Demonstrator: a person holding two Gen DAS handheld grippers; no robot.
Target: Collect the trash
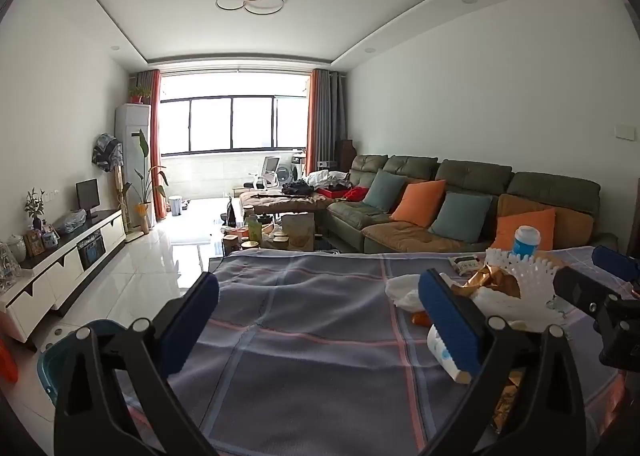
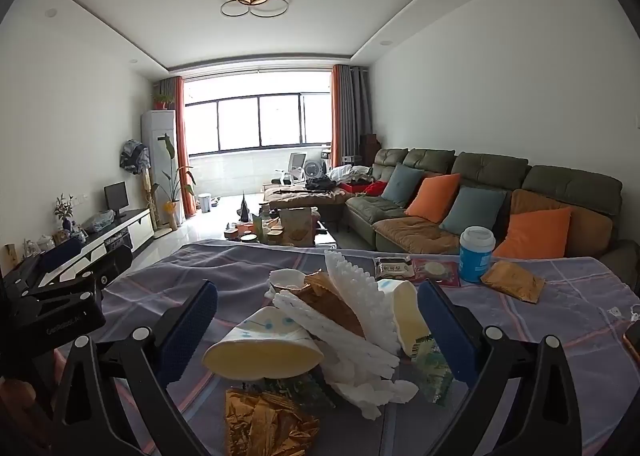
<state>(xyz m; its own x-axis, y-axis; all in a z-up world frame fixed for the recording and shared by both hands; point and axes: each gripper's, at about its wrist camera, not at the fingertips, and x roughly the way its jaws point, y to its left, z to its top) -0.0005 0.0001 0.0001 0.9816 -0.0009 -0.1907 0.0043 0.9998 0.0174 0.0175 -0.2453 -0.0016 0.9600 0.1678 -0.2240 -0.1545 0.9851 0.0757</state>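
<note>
Two grippers: both held low over the counter, pointing slightly downward toward the window end of the room.
Sofa (image 2: pixel 496 192): green, long, against the right wall behind the counter, with orange and teal cushions.
Counter (image 1: pixel 304 320): covered in a grey-blue checked cloth with pink stripes; its left half is bare cloth, the trash sits on the right half.
Trash pile (image 2: pixel 320 316): heaped in the middle of the right wrist view, a mix of cups, foam and wrappers.
Left gripper (image 1: pixel 316 320): fingers spread wide over bare cloth, nothing between them; its right finger stands just in front of the pile's left edge.
Right gripper (image 2: pixel 320 330): fingers spread wide, one on each side of the pile; I cannot tell whether the pads touch anything.
White foam net (image 2: pixel 352 296): scalloped sleeve standing tilted in the heap.
Paper cup (image 2: pixel 262 348): lying on its side, mouth toward the camera, nearest piece between the right fingers.
Second cup (image 2: pixel 406 312): also on its side, just beside the right finger.
Blue tub (image 2: pixel 476 254): upright with a white lid, beyond the pile.
Gold wrapper (image 2: pixel 268 422): crumpled foil at the near edge.
Gold packet (image 2: pixel 512 280): flat, just right of the tub.
</note>
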